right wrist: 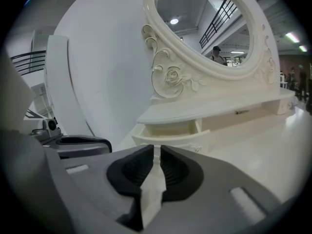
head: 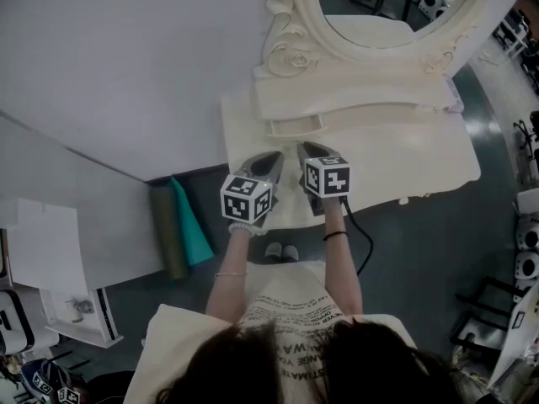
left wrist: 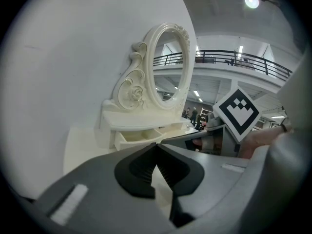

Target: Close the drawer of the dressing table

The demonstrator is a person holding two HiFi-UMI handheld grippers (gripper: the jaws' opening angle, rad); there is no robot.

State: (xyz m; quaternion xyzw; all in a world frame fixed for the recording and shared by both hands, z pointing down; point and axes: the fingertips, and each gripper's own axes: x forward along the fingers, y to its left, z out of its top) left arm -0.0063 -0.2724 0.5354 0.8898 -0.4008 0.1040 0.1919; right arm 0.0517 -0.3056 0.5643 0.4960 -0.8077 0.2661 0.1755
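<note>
At the approach step, with grey left gripper (left wrist: 156, 146) pinched shut, empty, and grey right gripper (right wrist: 157, 150) barely parted, empty, small cream drawer (right wrist: 170, 133) of the ornate cream dressing table (right wrist: 219, 106) pulled open ahead of both tips, untouched; next probably calls for setting a tip against its front and pushing straight in.

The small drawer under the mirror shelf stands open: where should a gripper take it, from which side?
Take the drawer by its bowed front panel, coming from the front. It juts out from under the shelf with that panel facing the right gripper, so a mid-width push should slide it in squarely.
</note>
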